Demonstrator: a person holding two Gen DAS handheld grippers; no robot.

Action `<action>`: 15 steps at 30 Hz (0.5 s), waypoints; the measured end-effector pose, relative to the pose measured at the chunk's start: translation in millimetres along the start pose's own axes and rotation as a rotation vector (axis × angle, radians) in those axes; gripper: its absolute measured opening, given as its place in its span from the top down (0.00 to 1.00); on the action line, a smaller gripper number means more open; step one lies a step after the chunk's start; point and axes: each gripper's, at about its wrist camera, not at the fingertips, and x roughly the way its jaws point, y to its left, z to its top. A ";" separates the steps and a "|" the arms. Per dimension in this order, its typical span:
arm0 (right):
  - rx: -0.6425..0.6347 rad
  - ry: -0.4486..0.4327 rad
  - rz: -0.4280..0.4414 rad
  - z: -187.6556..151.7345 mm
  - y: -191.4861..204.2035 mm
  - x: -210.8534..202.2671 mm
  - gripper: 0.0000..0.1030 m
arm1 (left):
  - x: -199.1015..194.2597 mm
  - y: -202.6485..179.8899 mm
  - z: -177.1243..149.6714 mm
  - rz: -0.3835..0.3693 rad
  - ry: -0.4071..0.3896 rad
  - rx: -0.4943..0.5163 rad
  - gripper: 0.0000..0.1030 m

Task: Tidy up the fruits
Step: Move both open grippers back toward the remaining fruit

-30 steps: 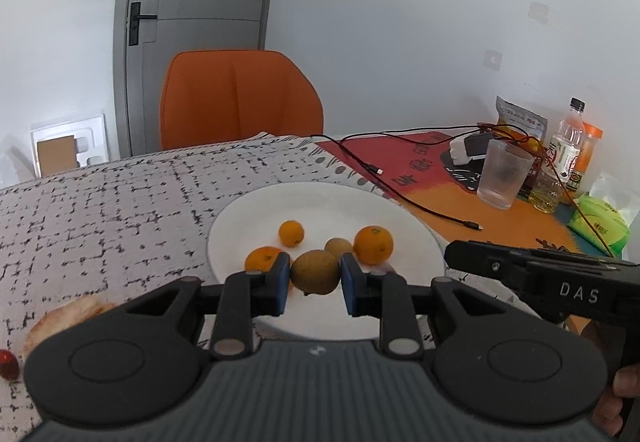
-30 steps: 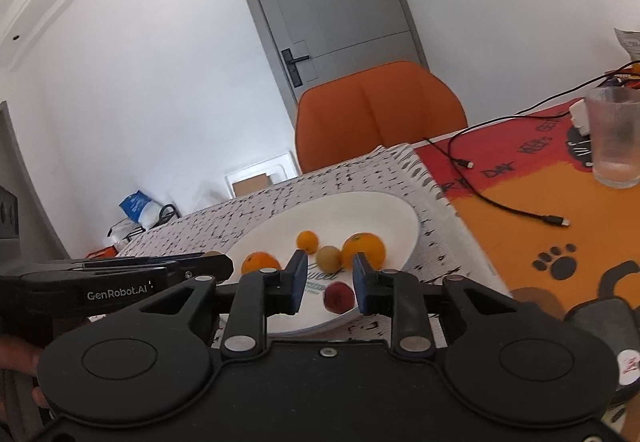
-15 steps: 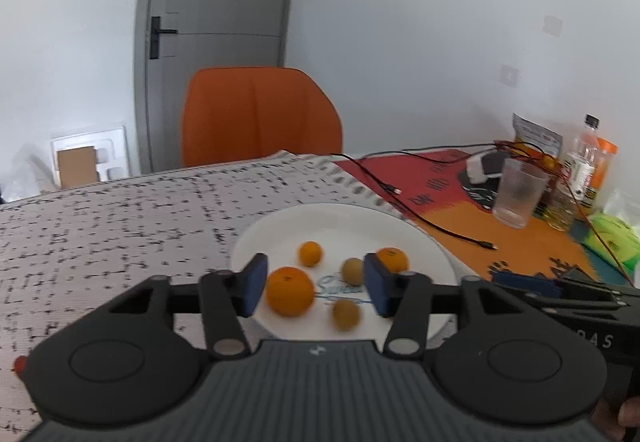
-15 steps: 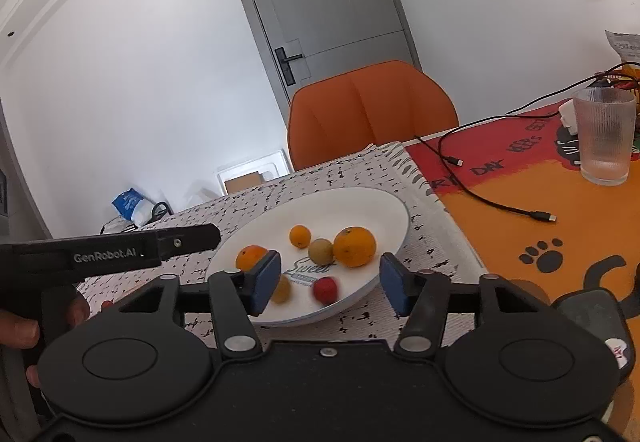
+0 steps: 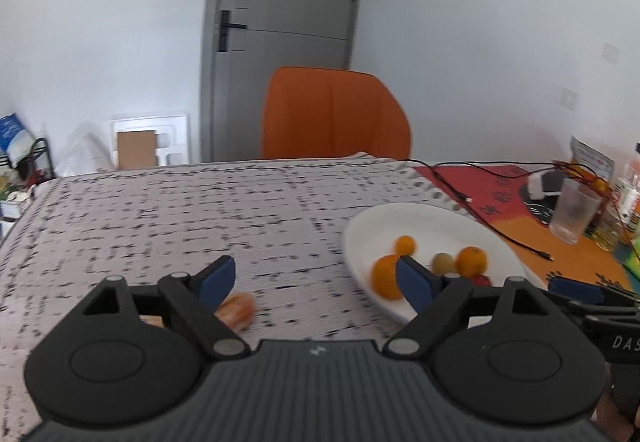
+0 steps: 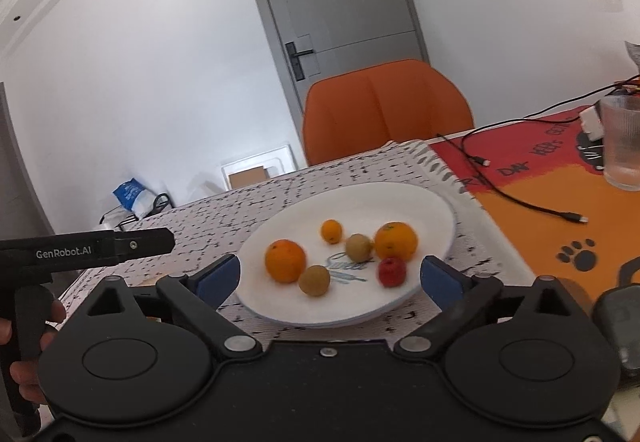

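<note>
A white plate [image 6: 432, 218] on the patterned cloth holds two large oranges [image 6: 285, 260], a small orange [image 6: 331, 231], two brown kiwis [image 6: 315, 280] and a small red fruit [image 6: 392, 272]. My right gripper [image 6: 330, 274] is open and empty, just in front of the plate. My left gripper [image 5: 316, 278] is open and empty, left of the plate [image 5: 424, 214]. A peeled orange piece [image 5: 239, 309] lies on the cloth by its left finger. The left gripper's body also shows in the right wrist view [image 6: 92, 246].
An orange chair [image 5: 334, 114] stands behind the table. To the right, on the orange mat, lie a black cable [image 6: 520, 198], a clear plastic cup [image 6: 622, 142], bottles [image 5: 628, 198] and snack bags. The grey door is behind.
Both grippers opened: the left released its kiwi and the right its red fruit onto the plate. Both pulled back, and the left swung left towards the peeled orange piece.
</note>
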 end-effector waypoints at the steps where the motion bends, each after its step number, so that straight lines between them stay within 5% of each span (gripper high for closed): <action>1: -0.004 -0.001 0.007 -0.1 3.6 0.7 0.01 | -2.5 4.6 -0.2 0.009 -0.003 -0.004 0.16; 15: -0.033 -0.006 0.071 -0.6 42.2 16.7 0.00 | -16.2 61.1 -7.7 0.131 -0.012 -0.065 0.15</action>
